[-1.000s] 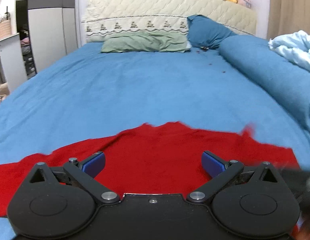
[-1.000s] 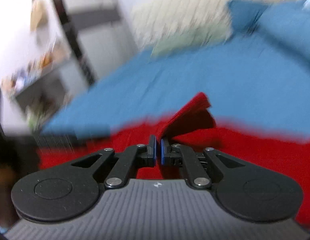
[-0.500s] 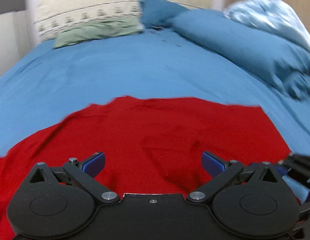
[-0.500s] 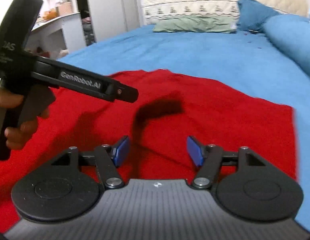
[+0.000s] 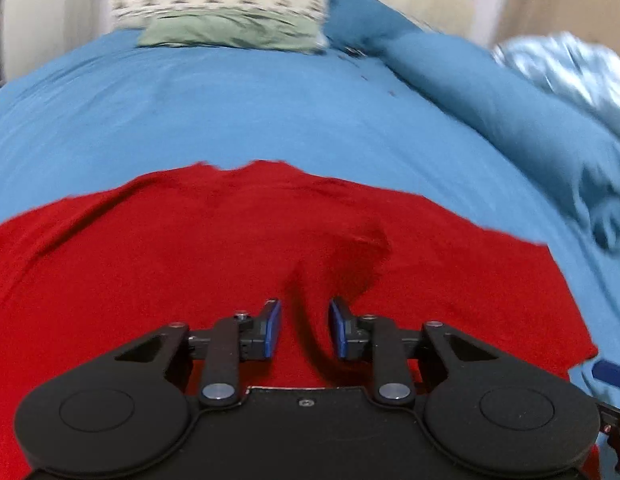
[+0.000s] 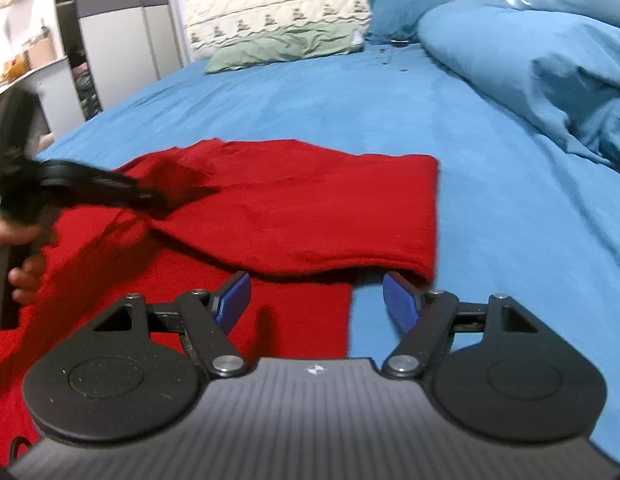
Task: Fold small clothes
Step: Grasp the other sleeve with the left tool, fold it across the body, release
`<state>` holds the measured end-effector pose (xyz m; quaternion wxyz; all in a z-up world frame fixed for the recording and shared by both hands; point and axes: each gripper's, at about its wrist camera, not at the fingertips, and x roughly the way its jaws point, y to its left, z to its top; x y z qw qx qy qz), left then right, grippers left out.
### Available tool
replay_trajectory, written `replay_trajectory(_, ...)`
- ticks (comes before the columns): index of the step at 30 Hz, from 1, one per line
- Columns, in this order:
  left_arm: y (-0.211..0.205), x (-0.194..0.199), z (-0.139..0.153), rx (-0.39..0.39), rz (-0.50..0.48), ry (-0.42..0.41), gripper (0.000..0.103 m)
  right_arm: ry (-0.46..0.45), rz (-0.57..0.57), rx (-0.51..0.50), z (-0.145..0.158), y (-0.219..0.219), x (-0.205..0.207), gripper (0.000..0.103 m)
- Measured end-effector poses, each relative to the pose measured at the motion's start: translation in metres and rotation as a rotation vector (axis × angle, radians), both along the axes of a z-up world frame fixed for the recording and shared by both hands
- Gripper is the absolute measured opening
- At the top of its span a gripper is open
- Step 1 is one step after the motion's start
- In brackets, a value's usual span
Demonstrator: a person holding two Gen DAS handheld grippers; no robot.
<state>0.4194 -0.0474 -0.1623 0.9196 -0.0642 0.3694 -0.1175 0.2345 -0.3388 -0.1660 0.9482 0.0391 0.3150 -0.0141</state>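
The blue bed sheet (image 6: 318, 96) covers the whole bed, with a rolled blue duvet (image 6: 522, 60) along the right side and a green pillow (image 5: 230, 34) at the headboard. The red garment (image 6: 310, 208) lies on the sheet in front of me, one part folded over, so a folded edge runs across just beyond my right gripper (image 6: 316, 300). My right gripper's jaws are opening wide and hold nothing; below them are the garment's edge and bare sheet. My left gripper (image 5: 304, 330) is low over the red cloth and its jaws are closing, with a raised crease of the cloth between the pads, not yet pinched.
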Motion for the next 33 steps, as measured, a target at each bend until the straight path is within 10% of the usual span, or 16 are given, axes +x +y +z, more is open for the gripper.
replay_trajectory(9,0.020,-0.009,-0.006,-0.116,0.038,-0.005,0.037,0.035,-0.063,0.021,-0.004,-0.014,-0.005,0.097)
replay_trajectory(12,0.020,-0.008,-0.002,-0.130,0.036,-0.023,0.005,0.050,-0.071,0.007,-0.009,-0.013,0.001,0.097)
replay_trajectory(22,0.084,-0.030,0.079,-0.038,0.244,-0.364,0.004,0.058,-0.033,-0.048,-0.005,-0.004,0.030,0.097)
replay_trajectory(33,0.125,-0.041,0.068,-0.005,0.319,-0.329,0.004,0.133,0.050,-0.241,-0.016,0.028,0.081,0.097)
